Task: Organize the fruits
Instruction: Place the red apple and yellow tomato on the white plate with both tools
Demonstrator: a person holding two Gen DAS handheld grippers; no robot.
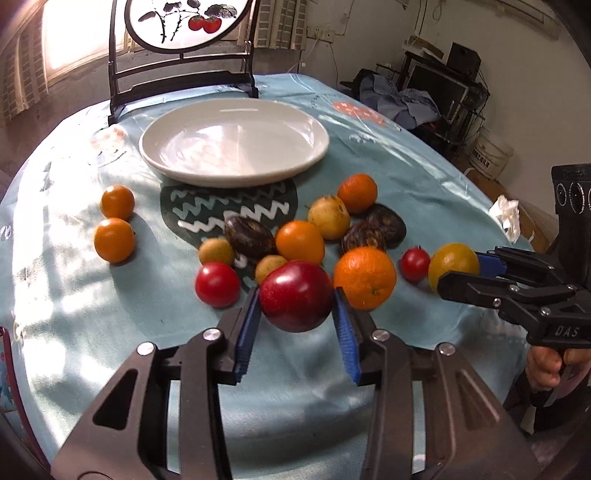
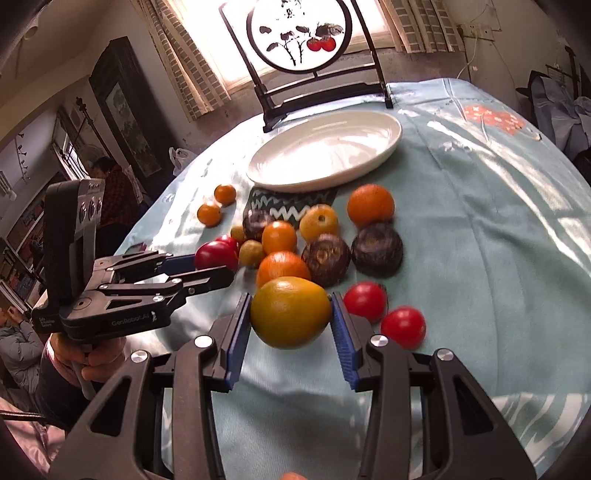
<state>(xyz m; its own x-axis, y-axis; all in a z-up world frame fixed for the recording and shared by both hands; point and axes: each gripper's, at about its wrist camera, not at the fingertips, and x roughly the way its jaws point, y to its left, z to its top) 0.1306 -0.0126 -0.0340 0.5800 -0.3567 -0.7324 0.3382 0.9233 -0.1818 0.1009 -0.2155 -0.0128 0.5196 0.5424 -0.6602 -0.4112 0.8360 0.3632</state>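
My left gripper [image 1: 297, 301] is shut on a red apple [image 1: 296, 295], held just above the cloth at the near side of the fruit pile. My right gripper [image 2: 291, 314] is shut on a yellow-green citrus fruit [image 2: 290, 312]; it also shows in the left wrist view [image 1: 453, 266] with the right gripper [image 1: 458, 275] at the right. The left gripper shows in the right wrist view [image 2: 218, 267] with the red apple [image 2: 216, 254]. An empty white plate [image 1: 236, 173] lies beyond the pile. Several oranges, tomatoes and dark fruits lie loose between.
A blue tablecloth [image 1: 388, 177] covers the round table. A black stand with a round painted panel [image 1: 184, 22] is behind the plate. Two small oranges [image 1: 114, 240] lie apart at the left. Two red tomatoes [image 2: 402, 326] lie at the right. Crumpled plastic [image 1: 508, 216] is at the table's edge.
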